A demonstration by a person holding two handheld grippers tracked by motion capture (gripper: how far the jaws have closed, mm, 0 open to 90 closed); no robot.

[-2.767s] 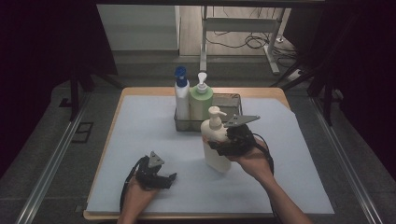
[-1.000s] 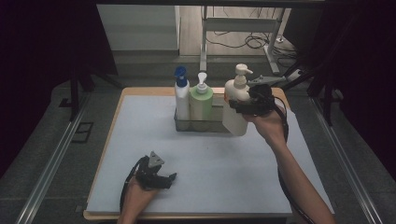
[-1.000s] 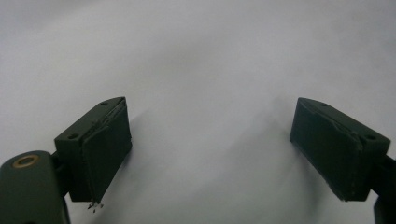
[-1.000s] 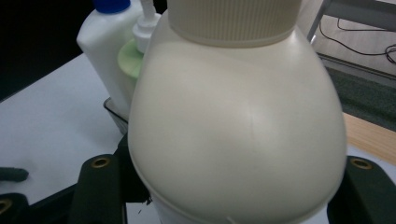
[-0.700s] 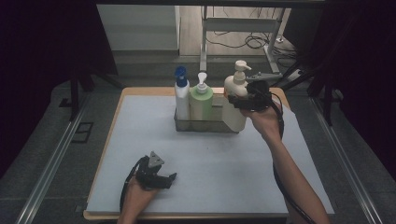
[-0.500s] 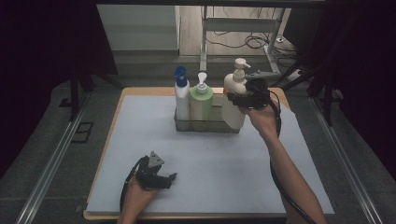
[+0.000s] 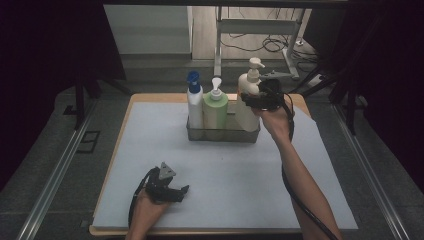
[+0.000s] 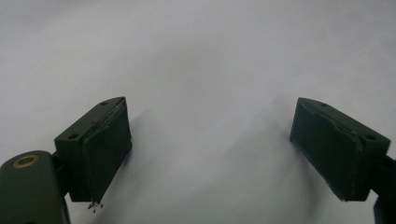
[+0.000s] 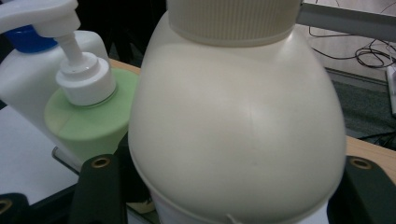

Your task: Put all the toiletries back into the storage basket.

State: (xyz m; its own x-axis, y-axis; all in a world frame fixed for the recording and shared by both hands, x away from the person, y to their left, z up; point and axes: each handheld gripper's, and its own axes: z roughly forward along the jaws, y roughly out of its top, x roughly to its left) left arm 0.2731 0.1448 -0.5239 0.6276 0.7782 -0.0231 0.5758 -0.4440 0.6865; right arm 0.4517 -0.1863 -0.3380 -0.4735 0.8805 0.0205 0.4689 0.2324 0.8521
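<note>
High view: right claw, clamped on a cream plastic pump bottle, has carried it off the bench and lowers it into the grey metal caddy; placement looks nearly done. Left of that claw: one green pump bottle, one white blue-capped bottle. Bottles: three. Caddies: one. Left claw, jaws apart, empty.
</note>
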